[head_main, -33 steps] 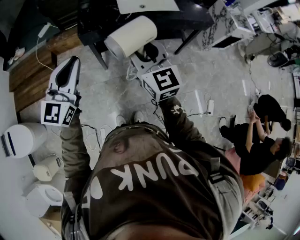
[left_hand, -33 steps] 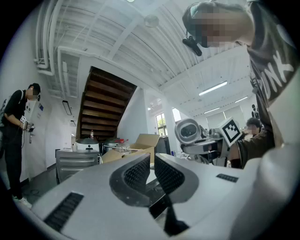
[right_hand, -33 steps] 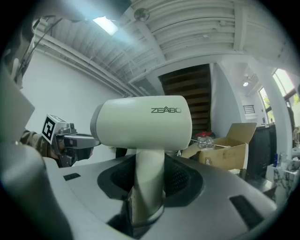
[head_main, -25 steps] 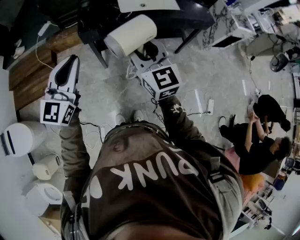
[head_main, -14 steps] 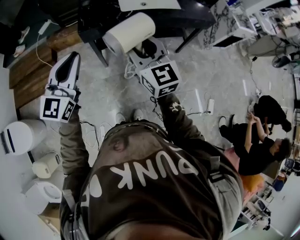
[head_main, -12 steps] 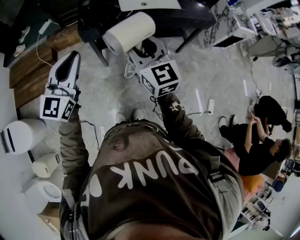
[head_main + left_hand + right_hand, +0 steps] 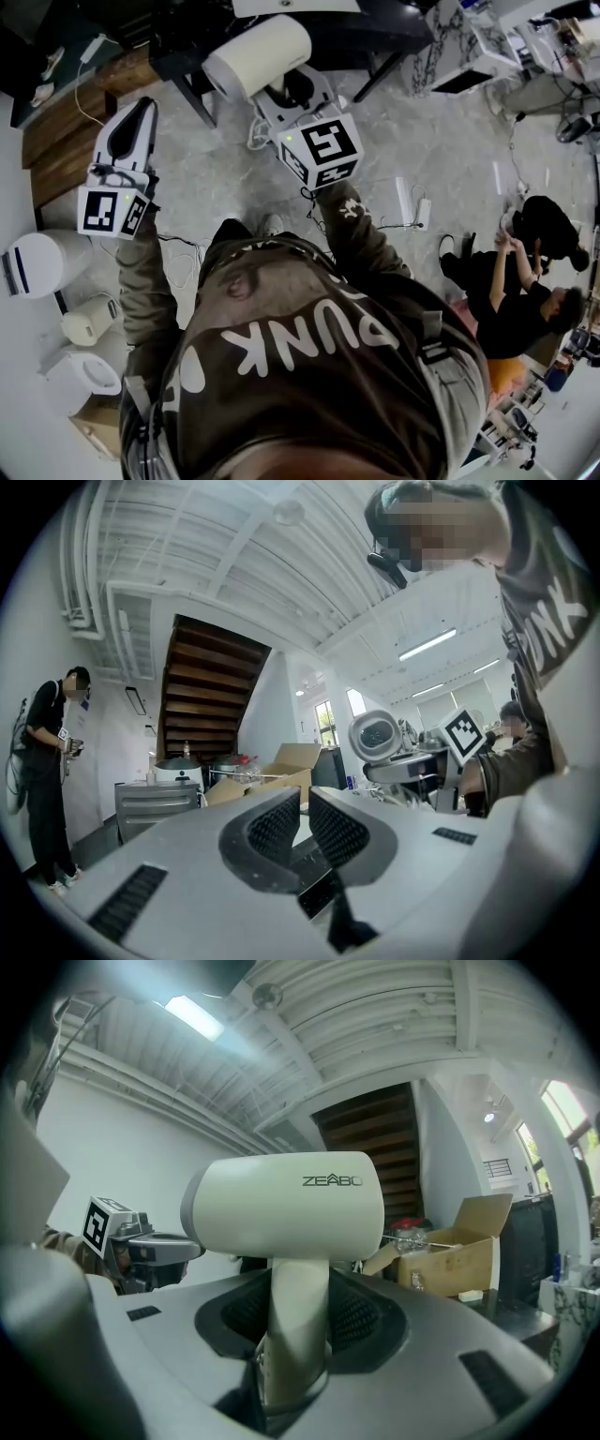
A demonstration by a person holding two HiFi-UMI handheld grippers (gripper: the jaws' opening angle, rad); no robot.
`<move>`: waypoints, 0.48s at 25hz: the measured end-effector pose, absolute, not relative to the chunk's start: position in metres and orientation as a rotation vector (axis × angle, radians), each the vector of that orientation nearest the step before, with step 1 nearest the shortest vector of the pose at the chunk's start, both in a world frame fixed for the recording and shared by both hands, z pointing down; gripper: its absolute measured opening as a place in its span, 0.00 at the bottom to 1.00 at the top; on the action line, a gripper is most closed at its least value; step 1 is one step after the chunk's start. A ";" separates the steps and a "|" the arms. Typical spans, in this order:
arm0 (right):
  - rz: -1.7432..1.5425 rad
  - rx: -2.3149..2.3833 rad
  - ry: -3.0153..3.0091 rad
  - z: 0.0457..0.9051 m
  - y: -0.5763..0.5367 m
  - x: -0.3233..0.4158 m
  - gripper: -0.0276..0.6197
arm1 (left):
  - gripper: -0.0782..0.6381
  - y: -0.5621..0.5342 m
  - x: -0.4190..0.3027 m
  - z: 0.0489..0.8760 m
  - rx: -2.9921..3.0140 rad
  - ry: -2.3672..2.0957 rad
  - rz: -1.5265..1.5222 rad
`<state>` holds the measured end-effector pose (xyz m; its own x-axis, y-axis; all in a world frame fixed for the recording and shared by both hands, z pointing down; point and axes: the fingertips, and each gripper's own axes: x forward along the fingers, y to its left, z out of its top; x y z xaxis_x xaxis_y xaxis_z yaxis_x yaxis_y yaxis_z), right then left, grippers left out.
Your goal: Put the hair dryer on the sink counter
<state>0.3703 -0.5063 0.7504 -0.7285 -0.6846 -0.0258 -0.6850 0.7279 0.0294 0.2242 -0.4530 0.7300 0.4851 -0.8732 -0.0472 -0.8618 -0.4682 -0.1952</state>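
Observation:
In the right gripper view a cream hair dryer [image 7: 286,1206] stands upright with its handle [image 7: 298,1330] clamped between the dark ribbed pads of my right gripper [image 7: 300,1321], which is shut on it. The head view shows the dryer [image 7: 258,54] held above the floor in front of the right gripper [image 7: 289,94], near a black table. My left gripper [image 7: 139,111] is raised at the left, its jaws [image 7: 302,822] pressed close with nothing between them. No sink counter is recognisable in any view.
A black table [image 7: 319,36] on dark legs stands ahead, a wooden platform [image 7: 70,117] at the left. White appliances [image 7: 37,267] line the left wall. Cables and a power strip [image 7: 408,202] lie on the marble floor. People [image 7: 525,281] crouch at the right; another person [image 7: 45,771] stands beyond.
Both grippers have drifted slightly forward and up in the head view, the dryer still held in the right one. The jaws have not changed.

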 end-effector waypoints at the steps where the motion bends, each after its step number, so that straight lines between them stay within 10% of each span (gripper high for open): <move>1: 0.057 -1.152 2.908 0.752 -0.506 0.373 0.28 | 0.15 -0.453 0.226 0.732 -2.535 1.506 -0.086; 12: 0.034 -1.154 2.922 0.768 -0.540 0.369 0.28 | 0.15 -0.485 0.225 0.745 -2.536 1.511 -0.088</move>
